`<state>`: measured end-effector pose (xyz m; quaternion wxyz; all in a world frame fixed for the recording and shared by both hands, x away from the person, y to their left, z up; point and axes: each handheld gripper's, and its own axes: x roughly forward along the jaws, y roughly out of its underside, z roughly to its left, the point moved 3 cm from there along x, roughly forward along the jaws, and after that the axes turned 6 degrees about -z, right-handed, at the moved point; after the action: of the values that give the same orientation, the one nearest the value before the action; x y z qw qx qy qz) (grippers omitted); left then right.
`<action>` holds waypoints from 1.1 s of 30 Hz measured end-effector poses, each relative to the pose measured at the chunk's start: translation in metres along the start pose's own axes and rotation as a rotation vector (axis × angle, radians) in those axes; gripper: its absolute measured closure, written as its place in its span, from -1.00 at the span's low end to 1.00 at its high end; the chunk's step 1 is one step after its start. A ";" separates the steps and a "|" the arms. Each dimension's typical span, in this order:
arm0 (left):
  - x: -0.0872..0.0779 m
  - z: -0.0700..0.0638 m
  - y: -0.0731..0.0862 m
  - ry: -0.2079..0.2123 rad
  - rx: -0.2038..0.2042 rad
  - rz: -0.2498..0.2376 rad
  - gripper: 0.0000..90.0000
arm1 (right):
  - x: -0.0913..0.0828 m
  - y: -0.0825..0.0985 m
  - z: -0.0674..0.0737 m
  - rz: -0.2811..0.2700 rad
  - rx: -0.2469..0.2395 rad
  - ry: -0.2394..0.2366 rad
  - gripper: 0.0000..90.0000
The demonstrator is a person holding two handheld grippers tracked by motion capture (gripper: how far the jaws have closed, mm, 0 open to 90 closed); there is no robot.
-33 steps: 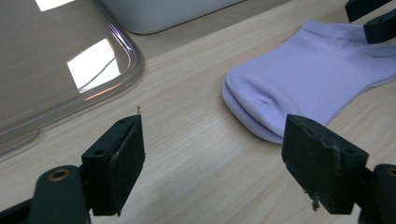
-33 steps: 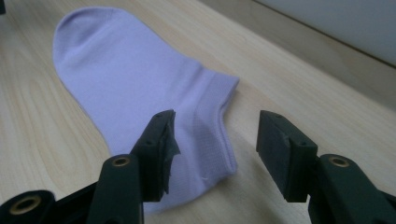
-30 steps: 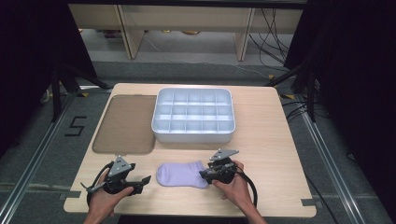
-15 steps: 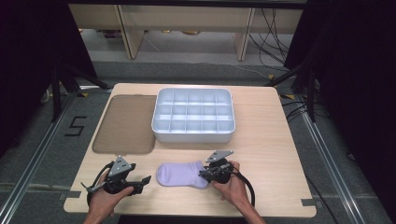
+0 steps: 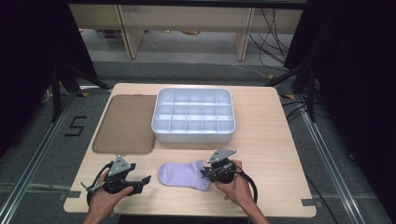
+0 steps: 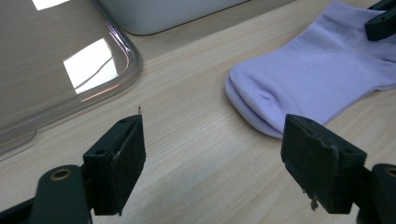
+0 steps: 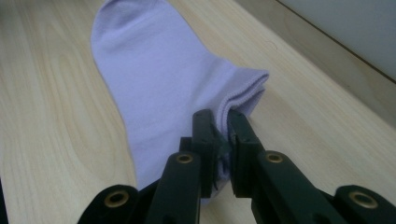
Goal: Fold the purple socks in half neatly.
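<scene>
Right gripper view, right gripper jaws just closing, clamped on flat lilac fabric sock cuff, left gripper jaws apart, sock ahead.

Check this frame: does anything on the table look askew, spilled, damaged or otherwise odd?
Nothing stands out. The lilac sock lies flat on the table, its cuff pinched by the right gripper, whose jaws have just been closing on it. The left gripper is open beside its toe. The white compartment tray and clear lid sit square.
</scene>
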<state>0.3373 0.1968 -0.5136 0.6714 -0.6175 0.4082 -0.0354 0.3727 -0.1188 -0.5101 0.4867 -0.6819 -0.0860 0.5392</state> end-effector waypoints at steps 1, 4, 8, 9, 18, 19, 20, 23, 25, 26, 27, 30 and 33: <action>0.000 0.000 0.000 0.000 0.001 -0.001 -0.52 | -0.003 0.000 0.000 0.012 0.020 0.002 0.86; 0.000 0.000 0.000 0.003 -0.003 -0.009 -0.53 | -0.008 0.002 -0.003 0.014 0.012 0.003 0.86; -0.001 0.001 0.000 0.001 -0.002 -0.004 -0.53 | -0.016 0.008 -0.010 0.026 -0.005 -0.020 0.86; -0.001 0.001 0.000 0.003 -0.006 0.000 -0.52 | -0.018 0.009 -0.010 0.023 0.015 -0.014 0.86; 0.001 -0.003 -0.002 0.054 -0.045 -0.016 -0.52 | -0.036 0.021 -0.026 0.038 0.007 -0.031 0.86; 0.002 -0.005 -0.003 0.066 -0.054 -0.025 -0.52 | -0.037 0.022 -0.029 0.028 -0.005 -0.029 0.86; 0.002 -0.007 -0.004 0.065 -0.052 -0.022 -0.52 | -0.038 0.024 -0.030 0.029 -0.008 -0.031 0.86; 0.005 -0.012 -0.007 0.089 -0.052 -0.030 -0.51 | -0.040 0.028 -0.034 0.031 -0.003 -0.035 0.86; 0.006 -0.013 -0.007 0.097 -0.048 -0.030 -0.49 | -0.043 0.030 -0.037 0.049 0.003 -0.040 0.86; 0.009 -0.016 -0.009 0.105 -0.039 -0.023 -0.49 | -0.042 0.031 -0.038 0.029 0.007 -0.043 0.86; 0.011 -0.017 -0.010 0.112 -0.021 -0.011 -0.49 | -0.044 0.032 -0.041 0.048 0.002 -0.042 0.86; 0.021 -0.025 -0.013 0.143 -0.038 -0.022 -0.43 | -0.044 0.036 -0.043 0.044 0.025 -0.040 0.86; 0.030 -0.032 -0.016 0.181 -0.051 -0.001 -0.38 | -0.045 0.037 -0.046 0.058 0.014 -0.048 0.86</action>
<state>0.3458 0.1508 -0.5124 0.6160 -0.6287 0.4677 -0.0808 0.3766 -0.1927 -0.5118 0.4736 -0.6675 -0.0740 0.5698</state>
